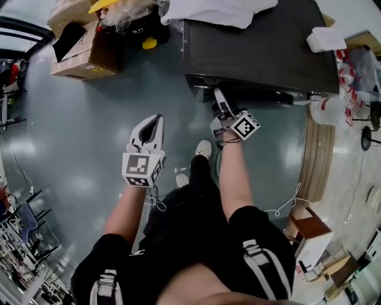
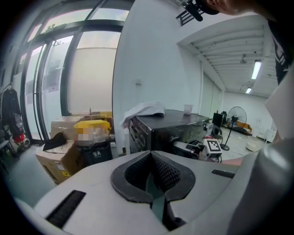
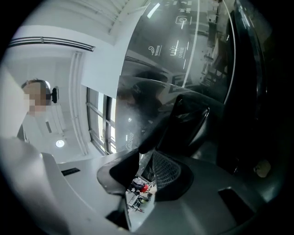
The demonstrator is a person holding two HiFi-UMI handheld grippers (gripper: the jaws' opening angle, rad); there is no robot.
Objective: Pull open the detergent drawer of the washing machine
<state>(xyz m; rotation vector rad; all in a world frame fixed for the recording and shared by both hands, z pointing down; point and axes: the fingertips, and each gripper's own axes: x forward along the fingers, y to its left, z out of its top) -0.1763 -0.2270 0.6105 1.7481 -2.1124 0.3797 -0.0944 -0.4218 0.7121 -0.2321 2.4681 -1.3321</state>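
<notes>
Washing machine (image 1: 262,53) front hidden (head view).

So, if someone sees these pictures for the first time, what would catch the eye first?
Probably the big dark washing machine at the top of the head view, with a white cloth lying on it. Next, the right gripper, its fingers at the machine's upper front edge, while the left gripper hangs apart over the floor, fingers together and empty.

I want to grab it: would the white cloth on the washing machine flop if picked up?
Probably floppy: the white cloth lies crumpled and hangs past the edge of the washing machine. Likely light, since it looks thin. It may slide on that smooth dark top.
</notes>
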